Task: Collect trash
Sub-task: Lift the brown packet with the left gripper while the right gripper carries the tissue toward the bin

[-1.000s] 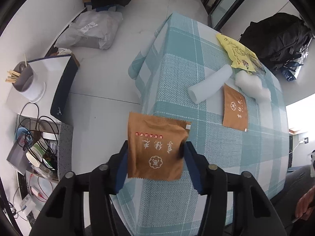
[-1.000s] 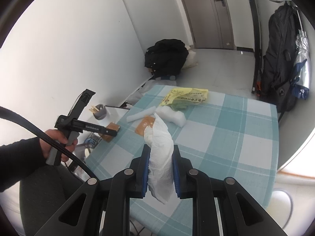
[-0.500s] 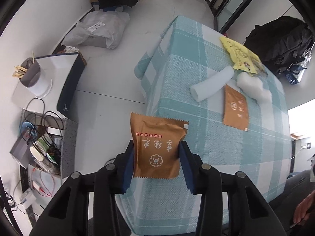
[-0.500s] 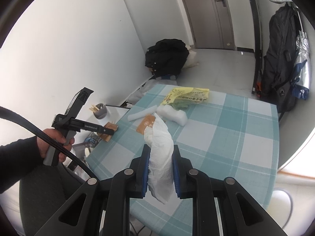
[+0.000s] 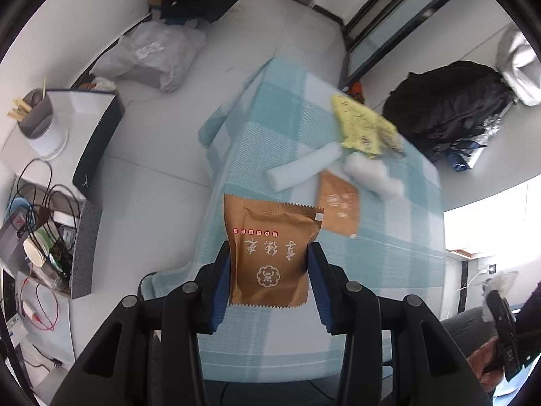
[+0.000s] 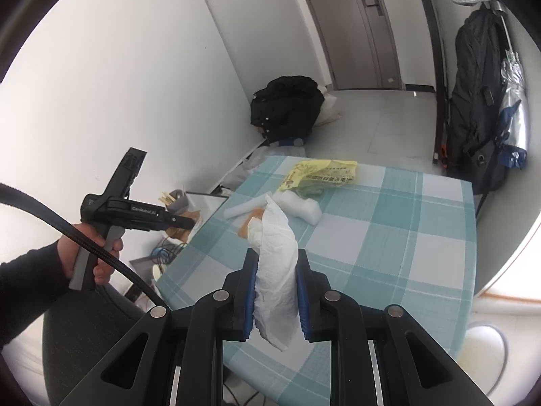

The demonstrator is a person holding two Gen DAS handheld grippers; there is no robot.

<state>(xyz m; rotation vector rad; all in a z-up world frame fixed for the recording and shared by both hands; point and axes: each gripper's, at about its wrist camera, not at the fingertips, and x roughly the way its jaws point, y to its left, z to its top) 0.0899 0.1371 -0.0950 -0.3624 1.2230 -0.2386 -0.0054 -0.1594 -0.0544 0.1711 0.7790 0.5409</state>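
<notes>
Teal-checked cloth tabletop (image 5: 270, 155), trash ahead of both jaws | left gripper (image 5: 268, 282) jaws clamp brown foil snack packet (image 5: 270, 253), lifted clear | right gripper (image 6: 274, 291) jaws pinch crumpled white tissue (image 6: 275, 264) | step: carrying; next: find a bin.

Black backpack (image 6: 480, 101), grey cup (image 5: 37, 118) of sticks, tangled cables (image 5: 40, 199)

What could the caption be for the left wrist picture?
Left gripper lifts a brown snack wrapper above the checked table while other trash waits.
</notes>
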